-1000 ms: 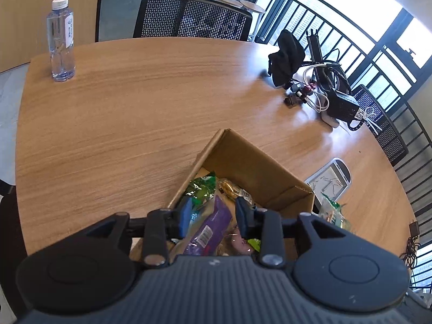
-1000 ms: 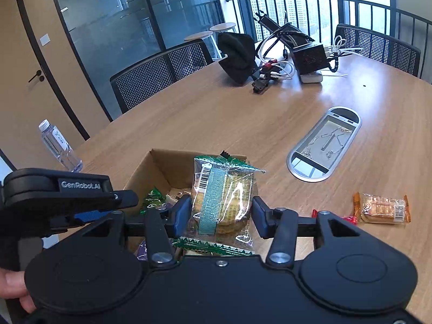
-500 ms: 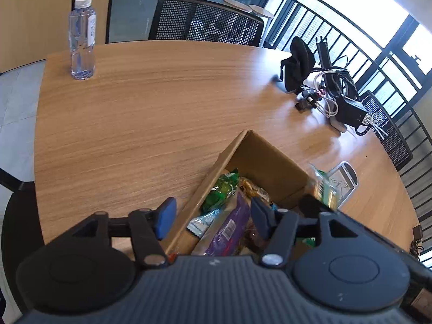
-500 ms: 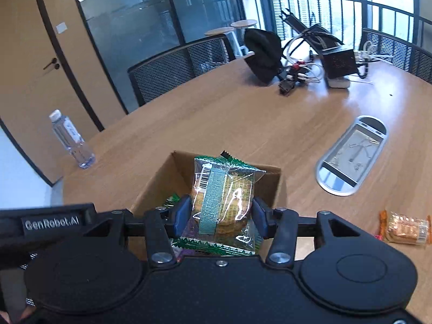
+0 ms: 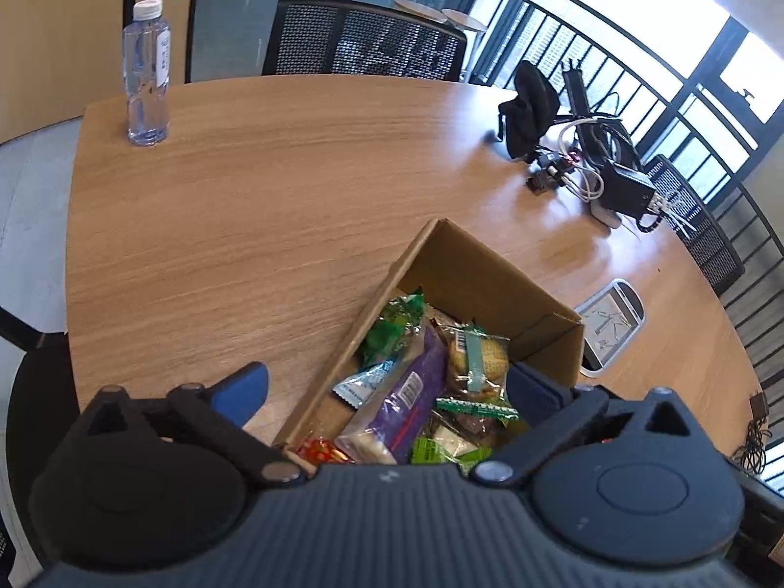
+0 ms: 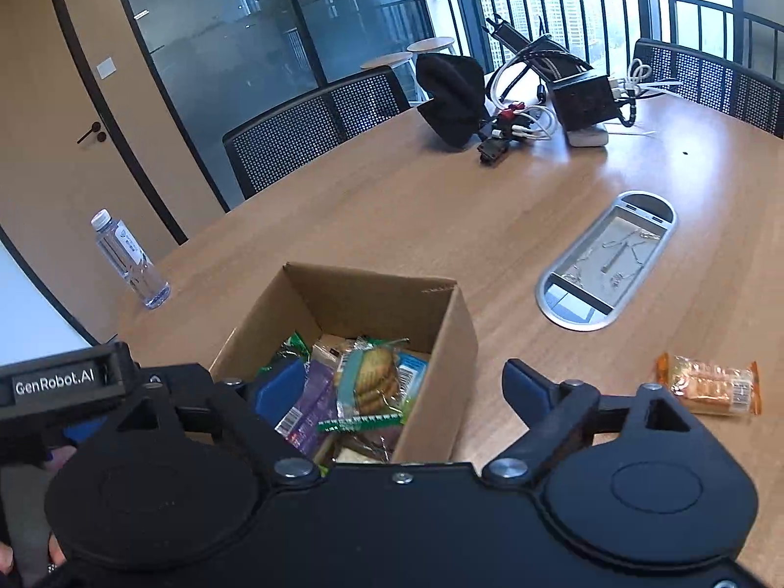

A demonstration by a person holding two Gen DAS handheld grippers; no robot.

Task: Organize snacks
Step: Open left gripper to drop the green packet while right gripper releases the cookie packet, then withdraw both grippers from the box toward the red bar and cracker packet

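Both jaws have just been opening: the left gripper [image 5: 387, 387] and right gripper [image 6: 397, 382] gape empty over the cardboard box [image 6: 441, 338]; inside lie the cookie packet [image 6: 372, 382], a purple wrapper [image 5: 409, 402] and green packets [image 5: 392, 328]. Beyond on the table [image 6: 392, 206], an orange snack [image 6: 710, 384] lies outside; farther, a water bottle [image 5: 147, 73].

Office meeting room, long wooden table [image 6: 392, 206], mesh chairs [image 6: 313, 132], glass partition [image 6: 235, 24]

Bright window glare, fisheye-warped edges
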